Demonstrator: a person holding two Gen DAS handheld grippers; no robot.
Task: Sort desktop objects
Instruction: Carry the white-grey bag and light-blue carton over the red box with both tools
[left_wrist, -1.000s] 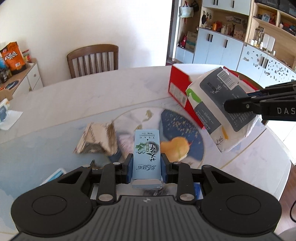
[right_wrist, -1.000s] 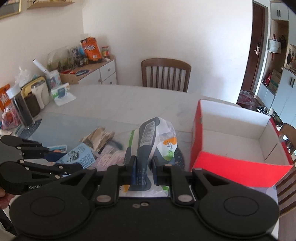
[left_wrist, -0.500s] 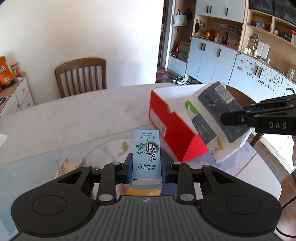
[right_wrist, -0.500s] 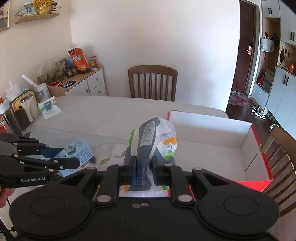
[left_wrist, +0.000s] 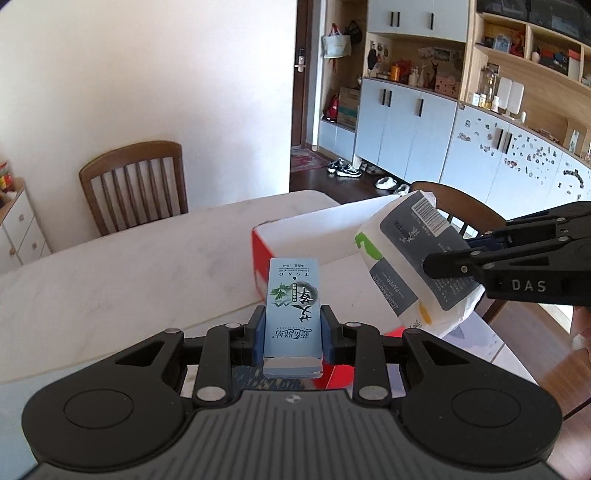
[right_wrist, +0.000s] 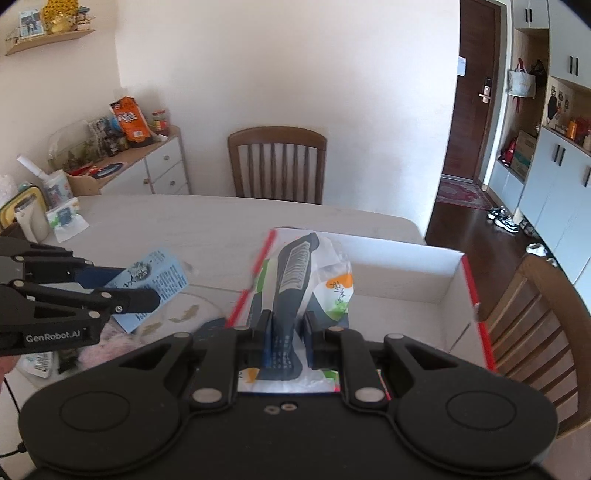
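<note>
**A:** Left wrist view first: what has the left hand-held gripper got?

**B:** Its fingers are closed on a pale blue carton, long axis pointing to 12 o'clock, straight along the fingers. The red box with the white inside lies just past the carton's tip, toward 12 to 1 o'clock.

**A:** And the other one?

**B:** The right hand-held gripper is clamped on a tissue pack, held upright (barcode side facing up). It hangs over the box's open cavity, so I judge the right hand nearer to dropping its load in; the left must reach farther forward.

**A:** Surroundings?

**B:** A pale marble-look desk, a wooden chair at its far edge, blue cabinets at 2 o'clock.
</note>
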